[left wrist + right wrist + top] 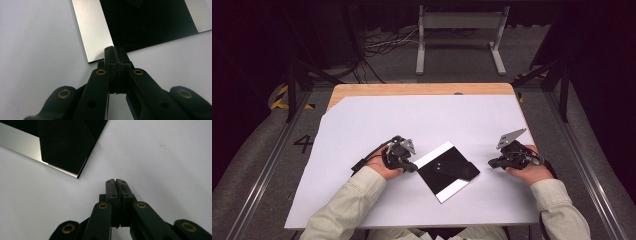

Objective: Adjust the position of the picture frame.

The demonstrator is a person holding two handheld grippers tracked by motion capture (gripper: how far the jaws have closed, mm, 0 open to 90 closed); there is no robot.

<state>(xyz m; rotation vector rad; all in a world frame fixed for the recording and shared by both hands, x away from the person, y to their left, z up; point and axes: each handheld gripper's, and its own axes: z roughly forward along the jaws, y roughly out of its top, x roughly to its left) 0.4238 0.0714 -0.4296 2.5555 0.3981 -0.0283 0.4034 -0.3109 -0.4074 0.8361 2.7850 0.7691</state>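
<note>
A flat square plate point(434, 154), black in the middle with a bright silver strip along two opposite sides, lies on the white sheet between my hands. A dark flat piece point(458, 171) rests on its black part. My left gripper point(413, 167) is shut at the plate's left edge. In the left gripper view its tips point(114, 48) reach just over the near edge of the plate point(92, 30), with nothing between the jaws. My right gripper point(492, 163) is shut too, a short way off the plate's right corner. In the right gripper view the plate point(22, 145) lies up and left of the closed tips point(115, 181).
The white sheet point(422, 120) covers most of a wooden table whose bare edge point(422, 89) shows at the back. A white metal stand point(459, 30) and cables sit on the floor beyond it. Dark frame posts stand at both sides.
</note>
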